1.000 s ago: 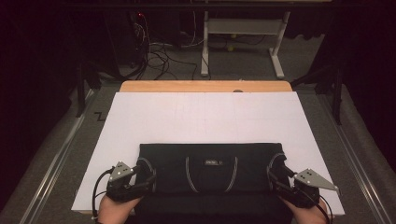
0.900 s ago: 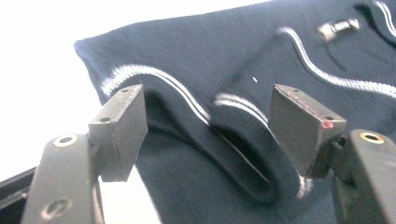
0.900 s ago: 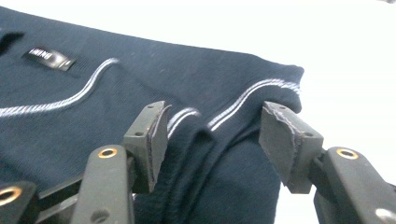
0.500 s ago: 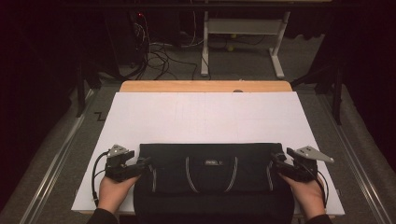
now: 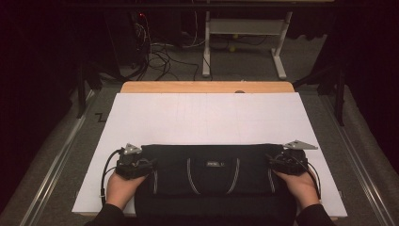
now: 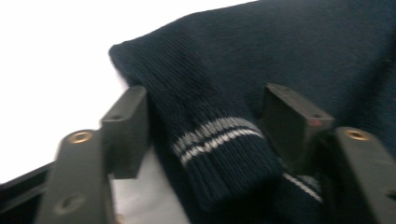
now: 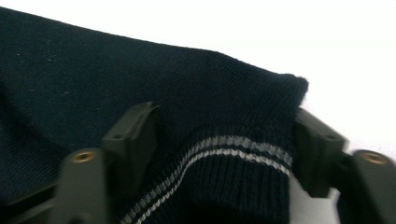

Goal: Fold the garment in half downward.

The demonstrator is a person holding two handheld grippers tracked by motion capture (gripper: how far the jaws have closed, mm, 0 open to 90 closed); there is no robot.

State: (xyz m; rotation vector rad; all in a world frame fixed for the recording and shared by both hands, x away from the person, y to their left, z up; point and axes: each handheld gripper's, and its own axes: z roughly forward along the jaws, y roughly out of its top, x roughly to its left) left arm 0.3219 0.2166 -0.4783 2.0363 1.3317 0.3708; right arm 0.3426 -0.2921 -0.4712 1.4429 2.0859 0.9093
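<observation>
A dark navy knitted garment (image 5: 211,169) lies folded flat at the near edge of the white sheet (image 5: 207,117). My left gripper (image 5: 149,165) is at its left edge and my right gripper (image 5: 272,164) at its right edge, both pointing inward. In the left gripper view a sleeve cuff (image 6: 219,140) with two grey stripes fills the gap of the left gripper (image 6: 205,116). The jaws have just been closing and both pads touch the cuff. In the right gripper view the other striped cuff (image 7: 233,158) bunches up in the right gripper (image 7: 224,135), whose jaws have also just been closing.
The white sheet covers a wooden table whose far edge (image 5: 207,87) shows behind it. Metal rails (image 5: 56,160) run along both sides of the table. Cables (image 5: 160,56) and a white table frame (image 5: 244,28) stand on the dark floor beyond.
Both hands have moved away from the person along the garment's sides, then slightly inward onto its edges. The garment itself lies where it was.
</observation>
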